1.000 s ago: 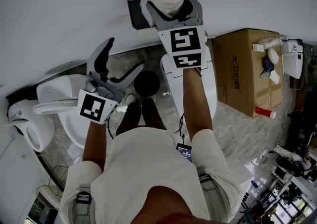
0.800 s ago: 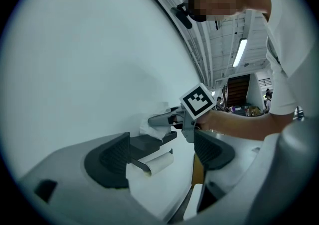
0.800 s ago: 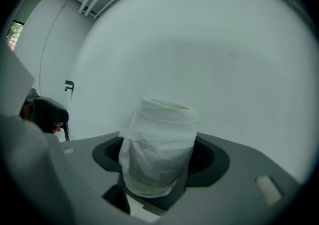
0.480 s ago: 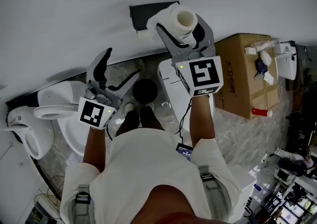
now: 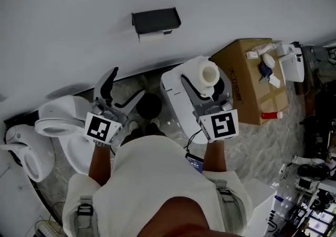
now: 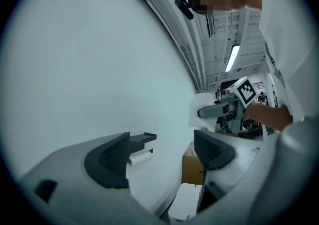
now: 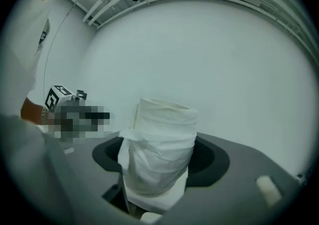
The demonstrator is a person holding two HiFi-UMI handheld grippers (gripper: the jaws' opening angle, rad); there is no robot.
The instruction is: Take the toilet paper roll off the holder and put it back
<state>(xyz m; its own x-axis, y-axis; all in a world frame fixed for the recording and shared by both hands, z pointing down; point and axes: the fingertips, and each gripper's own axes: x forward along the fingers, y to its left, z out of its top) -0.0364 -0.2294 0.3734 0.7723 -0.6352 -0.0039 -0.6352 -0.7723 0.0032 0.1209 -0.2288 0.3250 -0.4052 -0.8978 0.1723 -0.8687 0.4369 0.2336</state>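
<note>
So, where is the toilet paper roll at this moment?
In the head view the toilet paper roll is right of centre, held in the right hand-held gripper, below-right of the black holder and left of the cardboard box.

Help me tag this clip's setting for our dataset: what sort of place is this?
Probably a bathroom mock-up inside a lab or workshop: a white ceramic toilet and a black wall-mounted paper holder sit by a plain white wall, but a brown cardboard box and cluttered equipment benches stand alongside.
</note>
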